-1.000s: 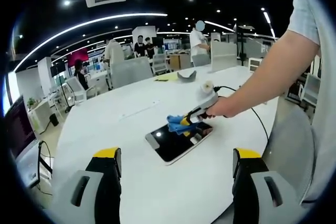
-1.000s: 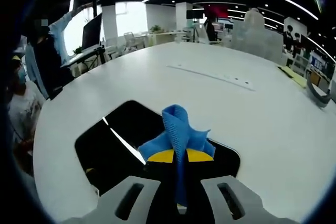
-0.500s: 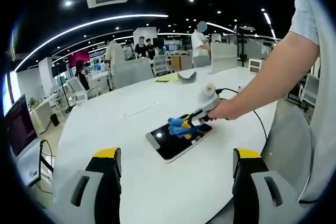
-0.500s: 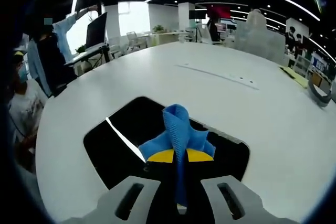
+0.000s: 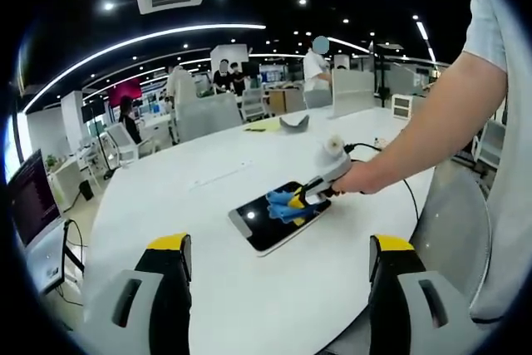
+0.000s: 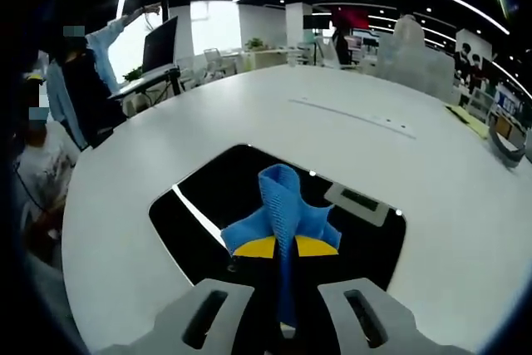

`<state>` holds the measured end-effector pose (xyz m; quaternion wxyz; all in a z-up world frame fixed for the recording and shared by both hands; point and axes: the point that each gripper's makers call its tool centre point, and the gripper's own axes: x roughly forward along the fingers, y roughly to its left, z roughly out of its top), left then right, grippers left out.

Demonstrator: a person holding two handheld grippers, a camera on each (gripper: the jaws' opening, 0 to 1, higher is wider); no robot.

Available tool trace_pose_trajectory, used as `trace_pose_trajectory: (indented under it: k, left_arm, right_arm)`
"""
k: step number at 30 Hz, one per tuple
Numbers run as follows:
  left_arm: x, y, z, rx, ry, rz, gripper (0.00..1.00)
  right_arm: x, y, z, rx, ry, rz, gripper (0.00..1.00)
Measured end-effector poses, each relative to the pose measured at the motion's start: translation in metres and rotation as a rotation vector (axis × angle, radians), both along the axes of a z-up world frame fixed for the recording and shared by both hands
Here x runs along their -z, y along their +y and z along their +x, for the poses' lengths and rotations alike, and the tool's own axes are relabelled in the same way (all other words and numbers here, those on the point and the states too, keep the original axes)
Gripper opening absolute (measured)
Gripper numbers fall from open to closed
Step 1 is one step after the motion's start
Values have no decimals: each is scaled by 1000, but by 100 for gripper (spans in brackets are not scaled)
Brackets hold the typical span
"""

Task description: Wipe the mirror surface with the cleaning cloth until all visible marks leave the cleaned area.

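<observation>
A flat rectangular mirror with a dark reflecting face lies on the round white table. My right gripper, held by a person's hand, is shut on a blue cleaning cloth and presses it onto the mirror. Seen from the right gripper view, the blue cloth bunches up over the yellow jaw tips of my right gripper, above the mirror. My left gripper hovers open near the table's front edge, well short of the mirror, holding nothing.
A black cable trails from the right gripper across the table. A grey curved object and yellow paper lie at the far side. Chairs and several people stand beyond the table. A person sits at its left edge.
The right gripper has slid the cloth along the mirror, toward its far-left end in the left gripper view. More of the mirror now shows ahead in the right gripper view.
</observation>
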<state>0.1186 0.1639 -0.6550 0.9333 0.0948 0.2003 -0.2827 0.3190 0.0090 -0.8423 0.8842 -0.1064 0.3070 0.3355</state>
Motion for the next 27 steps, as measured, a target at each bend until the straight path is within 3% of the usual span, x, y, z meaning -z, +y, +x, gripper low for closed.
trace_pose_trajectory:
  k: [27]
  left_arm:
    - [-7, -8, -24, -4, 10, -31, 99]
  right_arm:
    - [4, -9, -40, 28, 9, 5, 1]
